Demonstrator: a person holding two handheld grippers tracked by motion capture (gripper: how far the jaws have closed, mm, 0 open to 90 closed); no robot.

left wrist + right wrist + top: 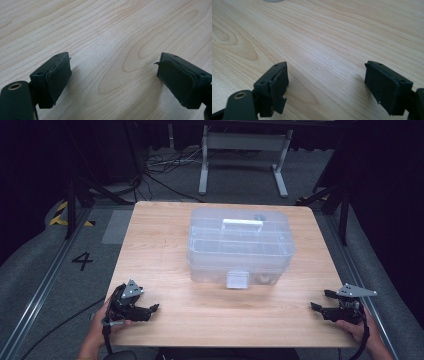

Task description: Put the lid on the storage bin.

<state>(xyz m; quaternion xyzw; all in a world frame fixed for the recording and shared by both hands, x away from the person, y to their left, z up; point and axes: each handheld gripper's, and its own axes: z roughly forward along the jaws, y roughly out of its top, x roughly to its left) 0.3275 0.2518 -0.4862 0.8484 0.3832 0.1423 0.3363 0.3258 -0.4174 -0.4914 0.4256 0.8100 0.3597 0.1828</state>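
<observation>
**At the table's near corners, both tools wait wide and empty**

On the near left corner of the wooden table (165,227), your left gripper (152,309) rests low in your left hand (100,330), its tip turned inward toward the middle. Its jaws stand wide apart with bare wood grain between the pads (60,77), so it holds nothing. Parked out there, it leaves the centre free and keeps its cable off the work.

Ahead of that gripper and off to its right stands the clear plastic organiser box (240,245), lid on, white handle (242,224) lying flat on top and front latch (237,279) facing you. It is well apart from both tools. It sits squarely, probably so that either side can be reached evenly and the latch met head-on.

Farther right, at the opposite near corner, your right gripper (316,305) mirrors the first: held low in your right hand (357,329), tip pointing inward, jaws spread wide over empty tabletop. From it, the box lies ahead and to the left. Judged from this stance, you look ready to begin, with the reach to the box not yet made.
</observation>
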